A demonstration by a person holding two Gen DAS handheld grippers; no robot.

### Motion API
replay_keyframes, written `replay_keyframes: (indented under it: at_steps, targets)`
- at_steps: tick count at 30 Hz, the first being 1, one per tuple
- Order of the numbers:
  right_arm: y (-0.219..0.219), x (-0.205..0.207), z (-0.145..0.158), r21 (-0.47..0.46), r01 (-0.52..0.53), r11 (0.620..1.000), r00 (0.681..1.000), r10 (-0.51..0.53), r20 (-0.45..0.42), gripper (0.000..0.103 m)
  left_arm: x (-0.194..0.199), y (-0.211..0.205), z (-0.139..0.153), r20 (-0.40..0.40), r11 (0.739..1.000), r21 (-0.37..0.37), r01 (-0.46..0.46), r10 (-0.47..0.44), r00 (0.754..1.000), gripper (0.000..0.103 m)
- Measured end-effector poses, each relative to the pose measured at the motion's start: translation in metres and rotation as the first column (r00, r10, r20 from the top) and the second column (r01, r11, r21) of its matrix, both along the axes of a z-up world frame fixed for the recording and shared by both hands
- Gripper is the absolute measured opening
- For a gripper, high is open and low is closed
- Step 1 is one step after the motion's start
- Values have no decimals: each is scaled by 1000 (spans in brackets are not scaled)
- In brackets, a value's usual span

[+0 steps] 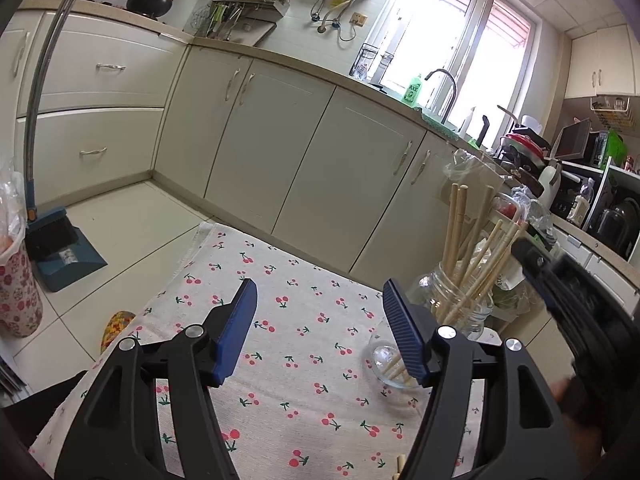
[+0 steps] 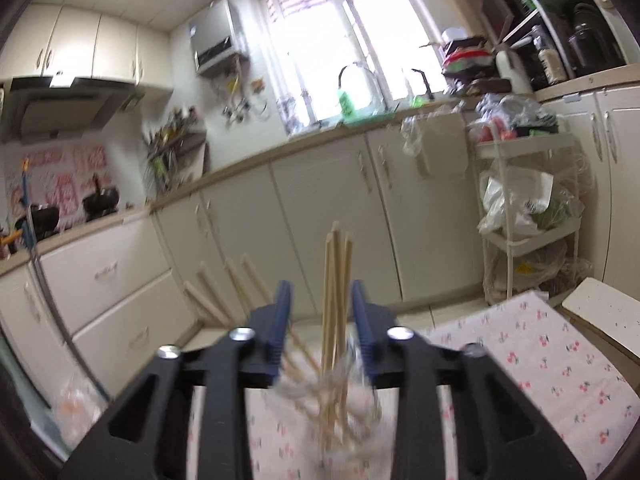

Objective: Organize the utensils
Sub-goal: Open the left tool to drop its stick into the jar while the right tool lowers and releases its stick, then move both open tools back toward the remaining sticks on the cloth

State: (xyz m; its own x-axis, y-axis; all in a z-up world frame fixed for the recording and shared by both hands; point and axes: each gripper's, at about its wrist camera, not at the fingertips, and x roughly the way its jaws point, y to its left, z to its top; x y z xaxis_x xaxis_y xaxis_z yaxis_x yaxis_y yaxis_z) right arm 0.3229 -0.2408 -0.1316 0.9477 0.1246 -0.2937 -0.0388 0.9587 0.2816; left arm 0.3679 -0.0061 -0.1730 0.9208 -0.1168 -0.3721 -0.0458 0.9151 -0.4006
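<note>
Left gripper (image 1: pixel 320 320) is hanging w/ jaws wide apart, gripping nothing, over the cherry-print cloth (image 1: pixel 296 320). Chopsticks (image 1: pixel 468 252) are standing in the jar (image 1: pixel 460 304) at right of frame. Right gripper (image 2: pixel 320 320) is sitting released around the upright bunch, not pinching.

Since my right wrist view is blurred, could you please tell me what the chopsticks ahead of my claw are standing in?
Observer: The chopsticks stand in a clear glass jar on the cherry-print cloth.
Operator: Thank you. Is the left claw holding anything?
Observer: No, the left claw is open and empty above the cloth.
Operator: Is anything else near the jar?
Observer: Yes, a small glass dish with a few sticks in it sits beside the jar, partly hidden behind a finger of the left claw.
</note>
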Motion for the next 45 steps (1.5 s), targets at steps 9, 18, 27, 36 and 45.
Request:
replay_keyframes:
  at_steps: [9,18,27,36,45]
  targets:
    - [-6,-65,-32,-37,-139,990,937,119,-329,31,4,1,-6,-31,1000,-1,23,-23,999,65]
    - [30,-85,-72,-86,-306,948,814,214,-539,20,-16,7,-10,-159,996,-9,94,-94,983,69]
    - [40,-76,-80,-159,-320,934,778,163,-607,19,-46,17,-19,-227,993,-5,115,-113,967,71]
    - [16,-87,-82,-177,-330,927,759,149,-634,11,-66,-4,-19,-289,970,26,243,-225,931,71]
    - [-29,-105,-80,-145,-347,927,747,179,-640,9,-63,-78,-30,-436,901,133,413,-322,841,71]
